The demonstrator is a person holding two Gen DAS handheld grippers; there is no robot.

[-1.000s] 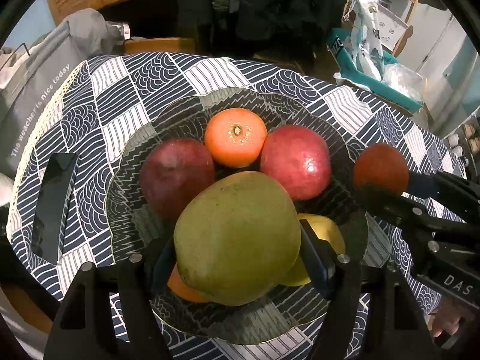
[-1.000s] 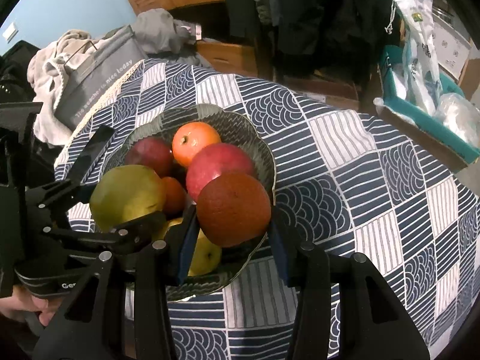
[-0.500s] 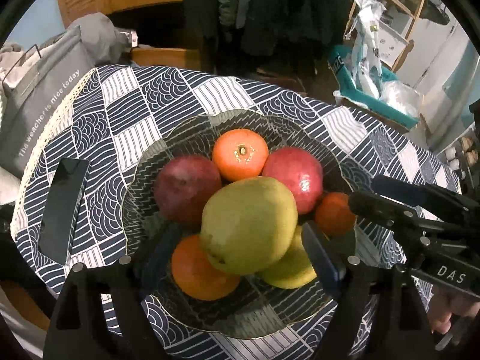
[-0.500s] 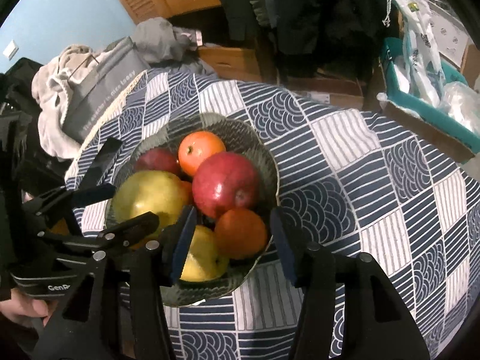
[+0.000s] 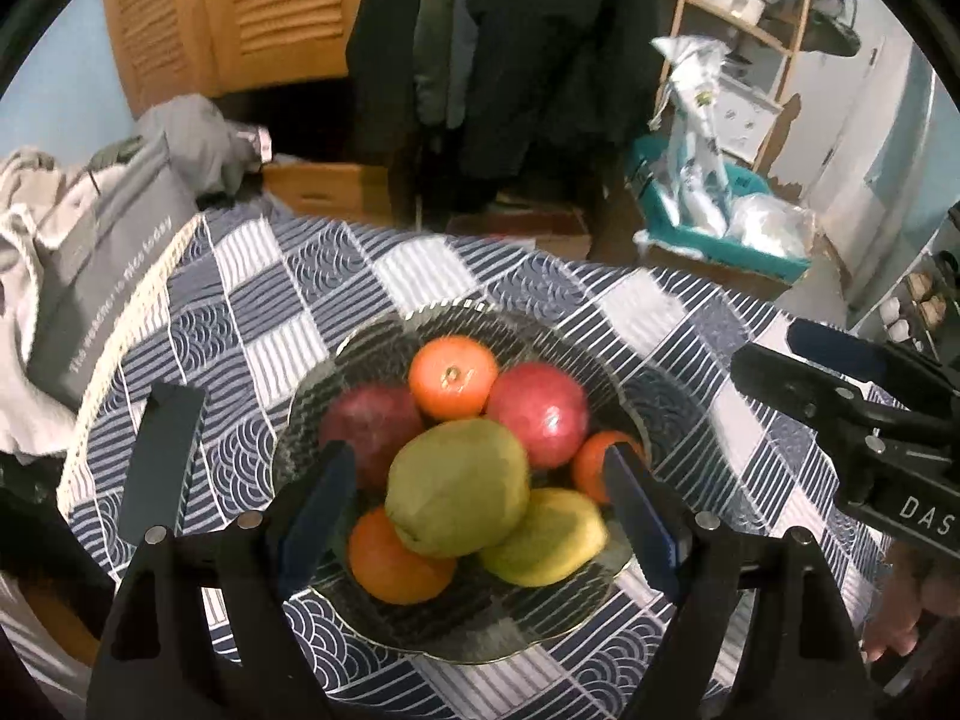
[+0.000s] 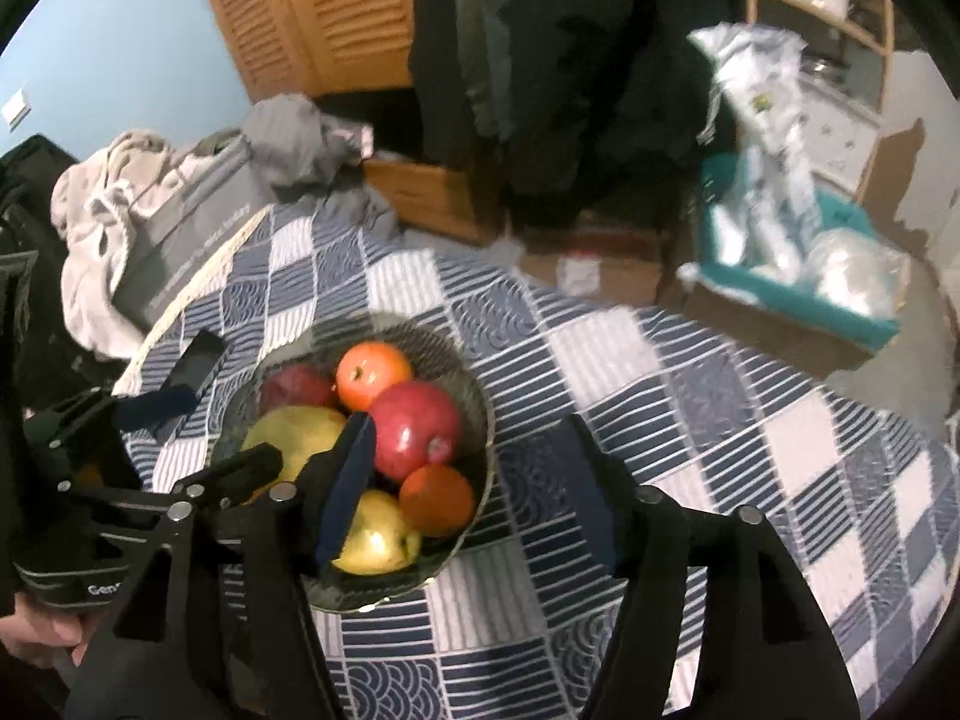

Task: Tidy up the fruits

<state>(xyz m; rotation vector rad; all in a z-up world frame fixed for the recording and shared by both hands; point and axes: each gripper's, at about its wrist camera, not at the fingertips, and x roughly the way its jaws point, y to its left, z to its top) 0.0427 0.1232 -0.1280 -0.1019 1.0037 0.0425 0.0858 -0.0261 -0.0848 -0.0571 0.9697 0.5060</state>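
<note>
Comparing this moment with the views a second ago, two releases are noted. The green mango [image 5: 457, 487], then held by the left gripper [image 5: 480, 501], now rests on top of the pile in the glass bowl [image 5: 624, 612], at frame centre. The dark orange [image 6: 437, 500], then clamped by the right gripper [image 6: 471, 495], now lies at the bowl's right edge. Both sets of jaws have just been opening; both now stand apart and empty, raised clear of the fruit. No loose fruit is seen on the patterned tablecloth [image 6: 690, 420], so the sorting is judged essentially complete.
</note>
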